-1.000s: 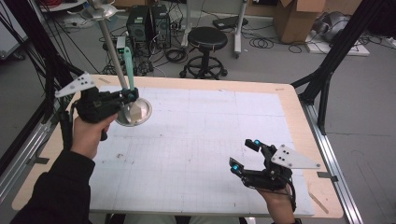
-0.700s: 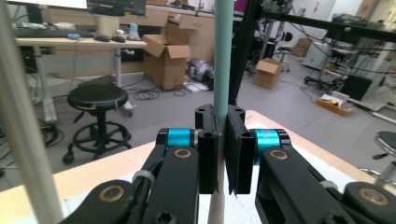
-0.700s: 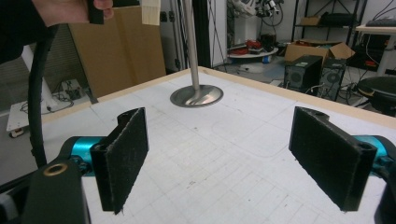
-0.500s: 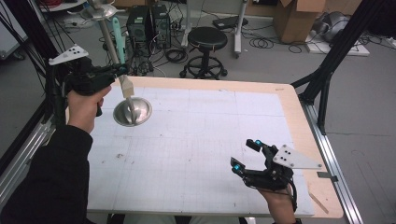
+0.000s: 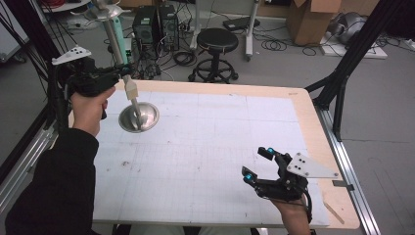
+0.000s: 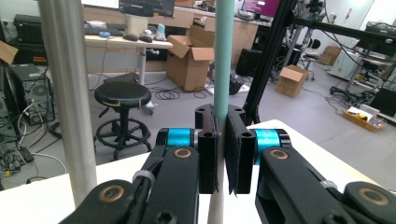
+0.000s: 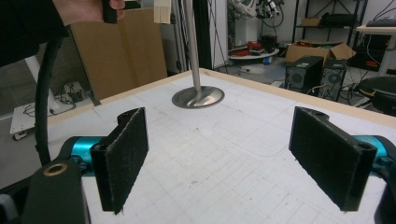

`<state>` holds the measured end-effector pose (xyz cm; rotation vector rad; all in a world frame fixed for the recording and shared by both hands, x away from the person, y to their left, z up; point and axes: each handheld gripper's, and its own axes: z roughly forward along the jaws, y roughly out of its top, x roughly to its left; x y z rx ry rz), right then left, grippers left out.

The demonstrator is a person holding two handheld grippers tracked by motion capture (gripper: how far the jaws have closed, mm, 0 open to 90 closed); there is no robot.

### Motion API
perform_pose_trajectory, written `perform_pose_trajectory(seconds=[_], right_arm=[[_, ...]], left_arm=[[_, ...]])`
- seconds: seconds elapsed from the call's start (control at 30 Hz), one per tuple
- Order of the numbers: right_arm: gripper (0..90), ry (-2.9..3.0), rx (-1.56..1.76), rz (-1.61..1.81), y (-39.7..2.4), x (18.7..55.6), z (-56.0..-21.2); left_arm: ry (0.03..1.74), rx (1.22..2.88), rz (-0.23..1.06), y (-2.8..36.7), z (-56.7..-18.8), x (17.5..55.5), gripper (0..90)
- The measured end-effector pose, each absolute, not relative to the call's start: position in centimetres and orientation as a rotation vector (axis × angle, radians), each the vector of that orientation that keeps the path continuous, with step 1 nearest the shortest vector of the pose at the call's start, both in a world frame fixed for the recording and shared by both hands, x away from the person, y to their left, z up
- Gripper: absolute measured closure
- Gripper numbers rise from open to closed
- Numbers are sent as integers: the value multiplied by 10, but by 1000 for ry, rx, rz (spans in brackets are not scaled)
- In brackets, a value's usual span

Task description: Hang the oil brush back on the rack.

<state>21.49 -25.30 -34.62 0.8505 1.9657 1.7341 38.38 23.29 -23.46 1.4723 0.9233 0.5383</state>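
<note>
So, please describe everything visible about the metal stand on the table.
The metal stand has a round, shiny, dished base that rests flat on the white table mat near the far left corner. A thin silver pole rises from its centre, upright, with a wider metal piece at its top. A teal rod, clamped in the left gripper, passes beside the pole.

A lab or workshop, cardboard boxes (image 6: 189, 60) sitting on the floor, computer towers (image 5: 155, 24) standing by, cables (image 5: 288, 46) trailing around a stool (image 5: 216, 41)

A wood-edged table (image 5: 303, 105) bears a white gridded mat (image 5: 210, 147), with a round metal stand base (image 5: 139, 117) on it.
</note>
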Motion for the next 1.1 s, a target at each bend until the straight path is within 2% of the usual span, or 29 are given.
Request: perform_pose_trajectory(seconds=[0.5, 0.7, 0.77, 0.97, 1.1], right_arm=[[184, 1961, 853, 1743, -254, 214, -346], [184, 1942, 873, 1728, -260, 214, -347], [184, 1936, 889, 1715, -262, 213, -348], [184, 1919, 920, 1662, -272, 213, -350], [184, 1918, 947, 1615, -277, 212, -352]], left_arm=[[966, 1481, 543, 239, -238, 385, 834], [956, 1451, 599, 249, -246, 367, 590], [955, 1423, 605, 253, -250, 360, 462], [868, 1419, 600, 258, -272, 330, 373], [807, 1444, 583, 255, -289, 312, 282]])
